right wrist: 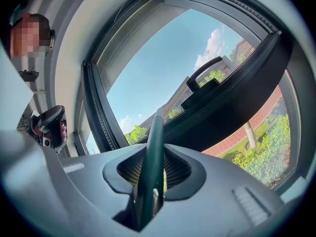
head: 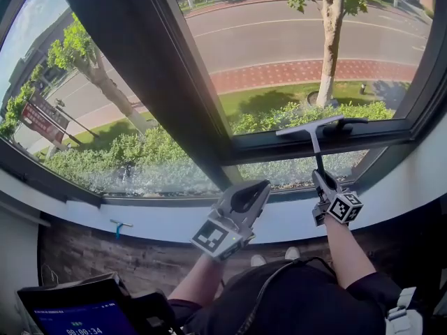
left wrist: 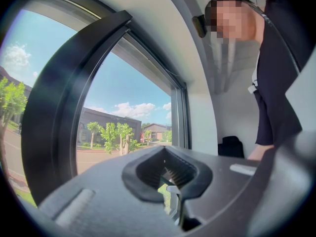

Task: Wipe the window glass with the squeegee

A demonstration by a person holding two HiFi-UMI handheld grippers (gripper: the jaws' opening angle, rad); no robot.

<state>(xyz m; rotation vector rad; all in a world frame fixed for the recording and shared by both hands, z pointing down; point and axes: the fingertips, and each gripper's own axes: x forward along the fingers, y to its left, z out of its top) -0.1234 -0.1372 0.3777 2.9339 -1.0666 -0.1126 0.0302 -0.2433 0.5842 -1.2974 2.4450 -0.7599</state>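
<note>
The squeegee (head: pixel 312 135) stands upright against the right window. Its pale blade (head: pixel 307 127) lies across the bottom of the upper pane (head: pixel 307 40), just above the dark crossbar. My right gripper (head: pixel 320 181) is shut on the thin dark handle (right wrist: pixel 152 147), which rises between its jaws (right wrist: pixel 149 181). My left gripper (head: pixel 257 188) hangs below the central mullion, away from the glass. In the left gripper view its jaws (left wrist: pixel 173 194) stand together with nothing between them. The small lower pane (head: pixel 300 167) looks spotted or wet.
A thick dark mullion (head: pixel 157 82) splits the left pane (head: pixel 77 110) from the right one. A black window handle (head: pixel 351 122) sits right beside the blade's right end. A white sill (head: pixel 154 220) runs below. A screen (head: pixel 80 316) is at lower left.
</note>
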